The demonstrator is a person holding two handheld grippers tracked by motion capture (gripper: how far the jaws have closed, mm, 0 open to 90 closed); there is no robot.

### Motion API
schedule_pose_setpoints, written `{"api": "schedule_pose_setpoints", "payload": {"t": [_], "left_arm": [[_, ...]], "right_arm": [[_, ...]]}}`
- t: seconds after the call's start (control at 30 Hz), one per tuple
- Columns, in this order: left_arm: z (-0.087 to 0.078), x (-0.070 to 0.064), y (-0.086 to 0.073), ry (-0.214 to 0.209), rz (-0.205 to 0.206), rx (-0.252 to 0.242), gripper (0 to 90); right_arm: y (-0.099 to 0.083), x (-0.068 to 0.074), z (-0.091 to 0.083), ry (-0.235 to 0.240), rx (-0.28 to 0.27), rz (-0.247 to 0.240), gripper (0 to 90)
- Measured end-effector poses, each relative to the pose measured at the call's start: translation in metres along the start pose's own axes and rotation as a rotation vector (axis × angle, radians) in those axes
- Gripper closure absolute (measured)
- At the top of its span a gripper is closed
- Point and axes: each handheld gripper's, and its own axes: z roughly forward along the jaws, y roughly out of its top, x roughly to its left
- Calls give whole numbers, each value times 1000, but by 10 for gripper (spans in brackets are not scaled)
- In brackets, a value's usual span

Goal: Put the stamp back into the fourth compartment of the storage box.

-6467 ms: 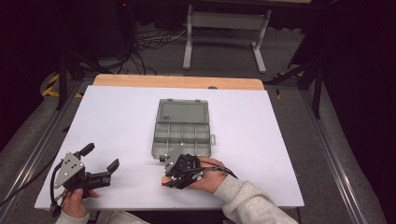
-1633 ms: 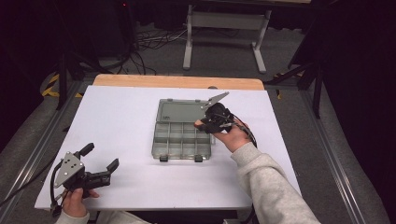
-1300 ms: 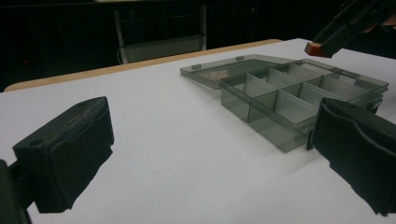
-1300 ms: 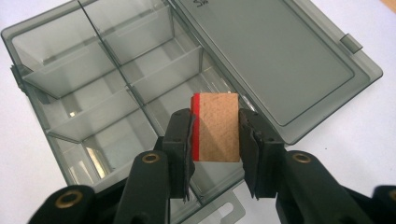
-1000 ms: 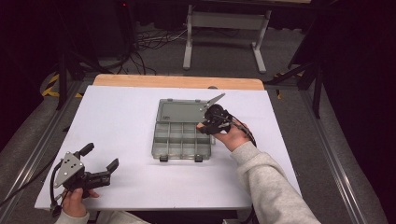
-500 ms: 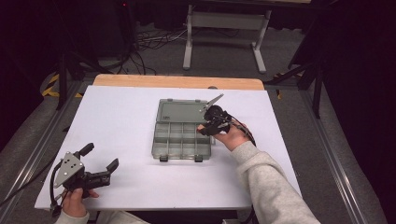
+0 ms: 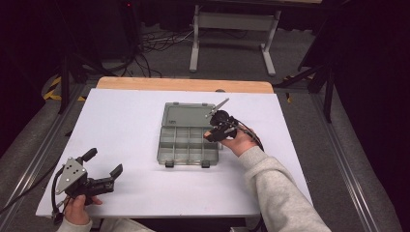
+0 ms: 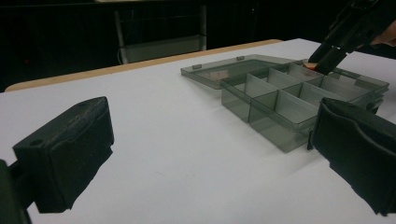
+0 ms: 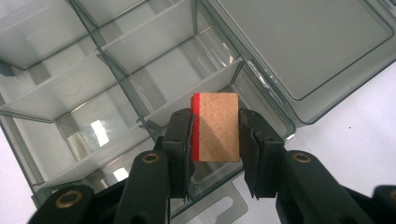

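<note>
Right gripper (image 9: 215, 135), centre of frame, clamped on the flat sides of a small block (image 9: 215, 127), cork-brown with a red edge, above the open box (image 9: 116, 70). Probably light, stiff, grippy. Left gripper (image 7: 99, 168), lower left, jaws apart.

White table (image 7: 130, 125) with open grey compartment box (image 7: 186, 145) on it.

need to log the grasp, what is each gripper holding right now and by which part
The right gripper clamps a small tan block with a red edge by its two long sides, over the open compartment box. The left gripper is open and holds nothing.
</note>
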Motion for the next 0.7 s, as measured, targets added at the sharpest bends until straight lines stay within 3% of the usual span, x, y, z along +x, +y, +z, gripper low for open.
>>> {"api": "schedule_pose_setpoints", "payload": {"t": [0.47,0.63,0.7], "left_arm": [[0,0,0,2,-1,-2,1],[0,0,0,2,-1,-3,1],[0,0,0,1,1,-1,1]], "right_arm": [[0,1,-4,7,-22,1,605],[0,3,-15,4,-81,1,509],[0,5,-21,6,-114,4,422]]}}
